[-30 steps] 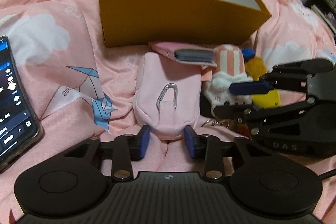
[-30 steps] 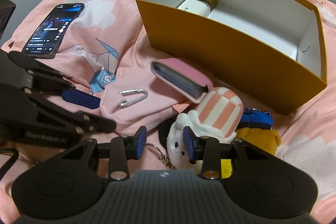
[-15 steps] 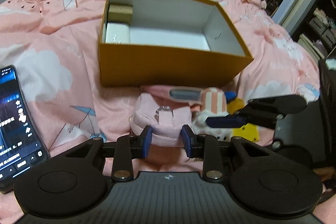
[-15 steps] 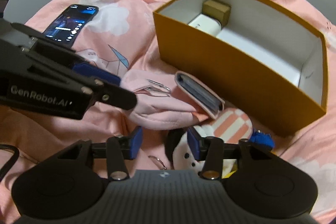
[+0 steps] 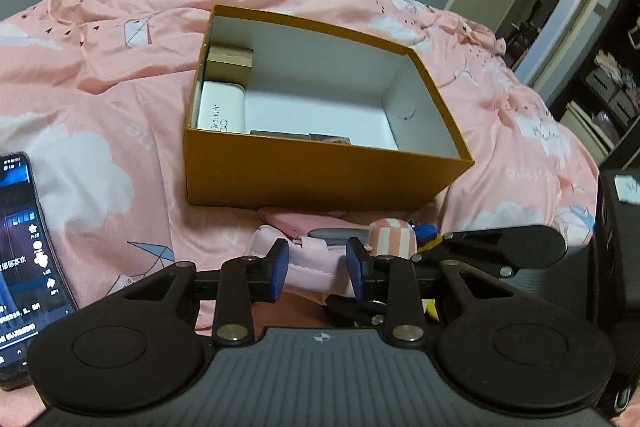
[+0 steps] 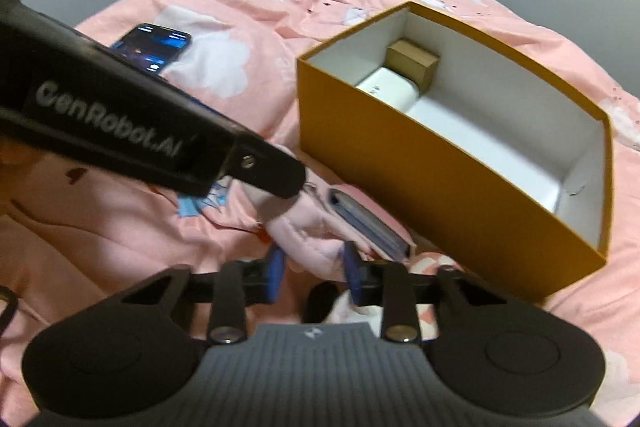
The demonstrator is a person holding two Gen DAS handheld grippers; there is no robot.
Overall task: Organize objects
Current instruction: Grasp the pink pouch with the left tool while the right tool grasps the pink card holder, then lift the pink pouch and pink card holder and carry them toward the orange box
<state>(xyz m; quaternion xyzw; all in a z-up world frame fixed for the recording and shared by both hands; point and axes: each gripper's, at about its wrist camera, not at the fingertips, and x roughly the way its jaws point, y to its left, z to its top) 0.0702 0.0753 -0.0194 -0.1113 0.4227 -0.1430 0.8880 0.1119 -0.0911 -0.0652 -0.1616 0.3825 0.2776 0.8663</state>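
A pink pouch (image 5: 310,269) sits between the blue pads of my left gripper (image 5: 318,269), which is shut on it and holds it a little above the bedspread. My right gripper (image 6: 315,273) is closing its jaws on another fold of the same pouch (image 6: 308,247), and the fabric fills the gap between its pads. The orange box (image 5: 320,179) stands open just beyond, with a small brown box (image 5: 230,61) and a white box (image 5: 220,107) at its left end. A pink card holder (image 6: 368,223) and a striped plush (image 5: 390,237) lie against the box front.
A lit phone (image 5: 20,259) lies on the pink bedspread (image 5: 100,87) to the left. The left gripper's black arm (image 6: 160,143) crosses the right wrist view. A white plush (image 6: 344,307) lies under the right fingers. A door and shelves stand at the far right.
The left gripper has risen with the pouch and tilted up, showing more of the box inside. The right jaws widened, then narrowed onto the pouch fabric.
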